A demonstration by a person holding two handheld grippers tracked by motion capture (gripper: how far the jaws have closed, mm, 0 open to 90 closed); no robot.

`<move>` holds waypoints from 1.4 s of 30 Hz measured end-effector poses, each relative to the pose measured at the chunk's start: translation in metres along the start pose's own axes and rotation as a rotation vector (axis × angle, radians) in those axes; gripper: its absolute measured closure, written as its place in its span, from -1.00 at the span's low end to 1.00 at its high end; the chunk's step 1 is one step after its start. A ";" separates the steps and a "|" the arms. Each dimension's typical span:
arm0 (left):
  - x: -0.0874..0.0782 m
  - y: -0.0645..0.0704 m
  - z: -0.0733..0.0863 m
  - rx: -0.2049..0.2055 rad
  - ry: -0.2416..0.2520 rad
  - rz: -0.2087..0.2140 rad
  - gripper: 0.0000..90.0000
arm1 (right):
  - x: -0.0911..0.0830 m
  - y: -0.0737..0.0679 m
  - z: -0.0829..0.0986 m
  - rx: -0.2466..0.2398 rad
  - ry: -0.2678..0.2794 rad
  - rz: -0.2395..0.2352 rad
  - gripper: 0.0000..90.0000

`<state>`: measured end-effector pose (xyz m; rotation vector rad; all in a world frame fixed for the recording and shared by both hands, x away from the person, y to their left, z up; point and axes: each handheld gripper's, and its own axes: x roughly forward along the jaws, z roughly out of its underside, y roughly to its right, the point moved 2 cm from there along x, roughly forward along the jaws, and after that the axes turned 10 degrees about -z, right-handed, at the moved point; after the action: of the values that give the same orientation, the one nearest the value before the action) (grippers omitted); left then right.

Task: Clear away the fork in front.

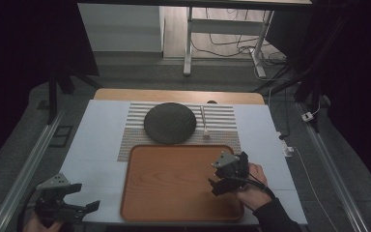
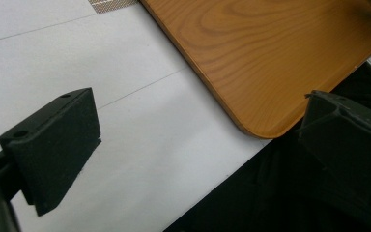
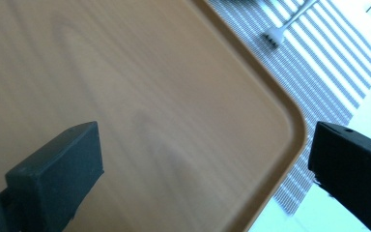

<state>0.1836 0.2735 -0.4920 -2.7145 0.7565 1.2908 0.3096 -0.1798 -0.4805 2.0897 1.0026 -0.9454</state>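
Two grippers are held with fingers wide, nothing between them: the right gripper (image 1: pixel 227 176) above the wooden tray (image 1: pixel 174 193), the left gripper (image 1: pixel 65 198) at its 8 o'clock. The tray, judged stiff, light and slippery, is best gripped at its raised rim.

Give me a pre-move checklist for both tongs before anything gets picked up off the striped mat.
1. Left tongs open and holding nothing: ok, jaws wide apart over the white table cover.
2. Right tongs open and holding nothing: ok, jaws spread above the wooden tray.
3. Tray surface bare for loading: ok, nothing lies on it.
4. Dark round plate reachable: ok, it sits on the striped mat just beyond the tray's far edge.
5. Fork free to grasp: ok, it lies alone on the mat, right of the plate, not touching it.
6. Plate empty: cannot tell, too dark.
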 end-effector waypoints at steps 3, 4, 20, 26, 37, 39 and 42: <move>0.000 0.000 0.000 0.000 0.000 0.001 -0.98 | 0.005 0.007 -0.005 -0.004 -0.010 0.010 -1.00; 0.000 0.000 0.000 -0.001 0.000 0.001 -0.98 | 0.007 0.009 -0.006 -0.005 -0.012 0.019 -1.00; 0.001 0.000 0.000 -0.001 -0.007 0.003 -0.98 | 0.042 0.052 -0.029 0.021 -0.064 0.110 -1.00; 0.001 0.000 0.000 0.002 -0.012 0.006 -0.97 | 0.052 0.061 -0.038 0.003 -0.079 0.132 -1.00; 0.001 0.000 0.000 0.004 -0.016 0.008 -0.97 | 0.080 0.080 -0.059 -0.057 -0.118 0.165 -0.82; 0.001 0.000 0.000 0.004 -0.015 0.009 -0.97 | 0.082 0.081 -0.060 -0.063 -0.128 0.165 -0.78; 0.001 0.000 0.000 0.004 -0.015 0.010 -0.97 | 0.090 0.083 -0.063 -0.090 -0.152 0.189 -0.69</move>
<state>0.1842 0.2732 -0.4931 -2.6977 0.7720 1.3092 0.4402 -0.1405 -0.5002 1.9667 0.7422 -0.9296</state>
